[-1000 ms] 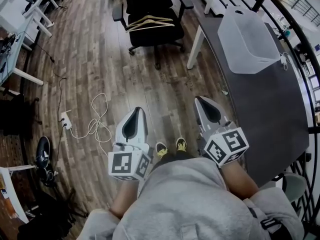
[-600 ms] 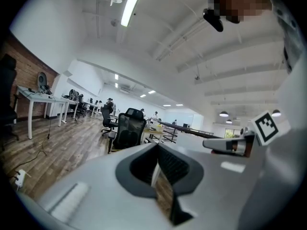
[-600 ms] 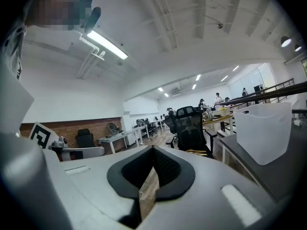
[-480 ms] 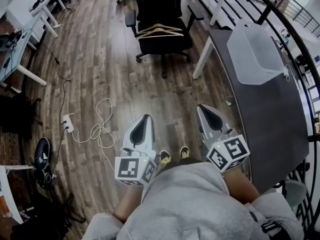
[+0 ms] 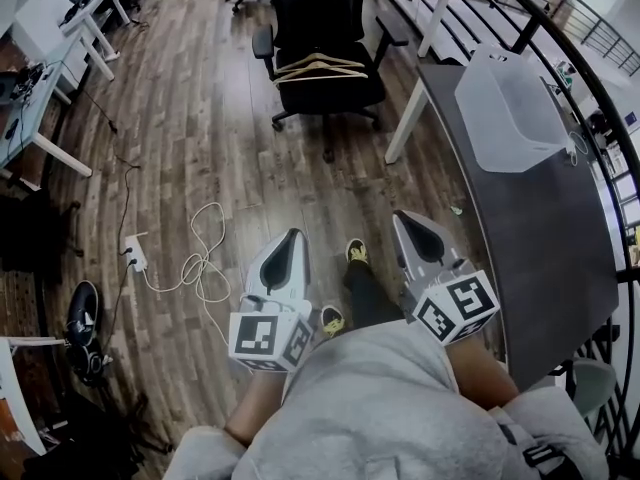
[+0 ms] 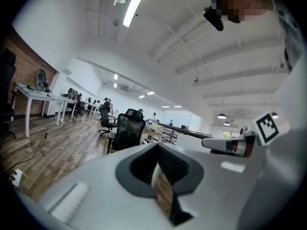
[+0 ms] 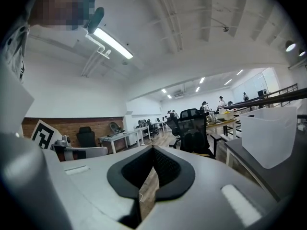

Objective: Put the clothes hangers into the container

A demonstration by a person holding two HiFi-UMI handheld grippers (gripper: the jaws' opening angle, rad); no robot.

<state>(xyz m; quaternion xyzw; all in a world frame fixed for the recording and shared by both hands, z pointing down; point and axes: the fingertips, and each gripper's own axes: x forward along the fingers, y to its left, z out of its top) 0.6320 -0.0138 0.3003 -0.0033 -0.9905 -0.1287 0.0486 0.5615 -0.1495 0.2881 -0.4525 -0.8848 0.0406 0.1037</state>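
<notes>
Wooden clothes hangers (image 5: 320,66) lie on the seat of a black office chair (image 5: 322,38) ahead of me. A translucent white container (image 5: 512,108) stands on the dark table (image 5: 550,238) at the right; it shows in the right gripper view too (image 7: 268,133). My left gripper (image 5: 293,236) is held level above the wooden floor, jaws shut and empty. My right gripper (image 5: 408,218) is beside it near the table's edge, also shut with nothing in it. Both are well short of the chair (image 6: 125,133) (image 7: 195,134).
A white cable and power strip (image 5: 185,263) lie on the floor to the left. White desks (image 5: 40,88) stand at the far left, shoes (image 5: 82,313) near them. The person's yellow-trimmed shoe (image 5: 355,251) steps forward between the grippers. A railing (image 5: 590,78) curves along the right.
The chair and the container have drawn nearer as I walk towards them. One foot has stepped forward between the grippers. Both grippers stay shut.
</notes>
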